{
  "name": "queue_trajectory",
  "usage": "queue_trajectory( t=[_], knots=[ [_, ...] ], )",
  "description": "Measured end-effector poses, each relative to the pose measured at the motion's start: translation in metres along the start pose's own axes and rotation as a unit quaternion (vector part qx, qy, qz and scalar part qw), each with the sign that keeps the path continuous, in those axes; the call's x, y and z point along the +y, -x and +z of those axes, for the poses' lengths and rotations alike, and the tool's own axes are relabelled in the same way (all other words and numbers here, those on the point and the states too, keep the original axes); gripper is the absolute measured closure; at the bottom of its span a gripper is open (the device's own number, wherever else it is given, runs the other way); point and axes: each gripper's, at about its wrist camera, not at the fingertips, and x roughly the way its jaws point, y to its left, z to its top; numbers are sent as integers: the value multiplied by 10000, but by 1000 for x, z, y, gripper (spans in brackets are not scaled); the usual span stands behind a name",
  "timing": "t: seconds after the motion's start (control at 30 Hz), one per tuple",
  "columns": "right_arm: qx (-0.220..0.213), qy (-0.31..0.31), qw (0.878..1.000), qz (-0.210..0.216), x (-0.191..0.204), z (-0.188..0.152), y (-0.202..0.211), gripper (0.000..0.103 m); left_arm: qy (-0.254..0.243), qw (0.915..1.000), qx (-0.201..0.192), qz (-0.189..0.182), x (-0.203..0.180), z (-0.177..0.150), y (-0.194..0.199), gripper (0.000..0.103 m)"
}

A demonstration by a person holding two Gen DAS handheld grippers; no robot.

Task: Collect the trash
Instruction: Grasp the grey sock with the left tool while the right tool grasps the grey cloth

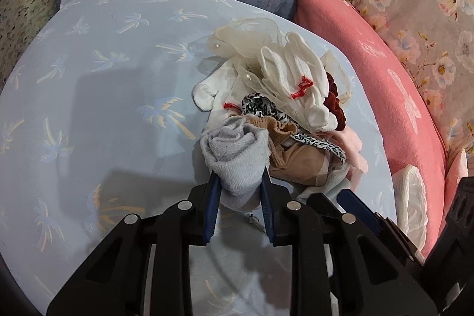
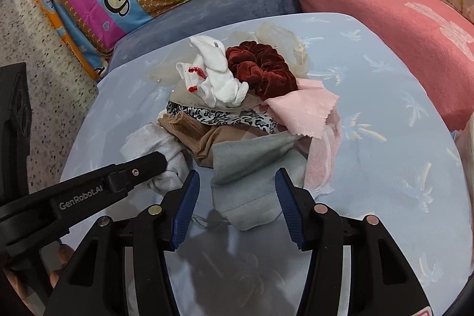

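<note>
While the left gripper [image 1: 238, 182] clamps its jaws on the grey sock [image 1: 234, 156], the right gripper's [image 2: 237, 191] jaws stand apart.

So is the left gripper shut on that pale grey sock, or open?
Shut on it: the left gripper has the rolled grey sock pinched between both blue pads.

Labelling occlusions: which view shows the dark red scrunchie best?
Right wrist view: the dark red scrunchie lies nearly whole on top of the pile. In the left wrist view only a sliver shows, behind the white glove.
</note>
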Motion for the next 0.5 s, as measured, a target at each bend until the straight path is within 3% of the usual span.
queue_trajectory(
  t=[0.07, 0.23, 0.5],
  knots=[
    [-14, -21, 10000, 2, 1, 3, -4, 52, -4, 10000, -8, 23, 1, 1, 1, 78],
    [109, -160, 9998, 69, -5, 4, -7, 96, -48, 10000, -64, 37, -2, 1, 6, 78],
    [-168, -316, 9991, 236, -17, -4, 32, 100, -206, 9996, -187, 3, -21, -4, 20, 78]
  ],
)
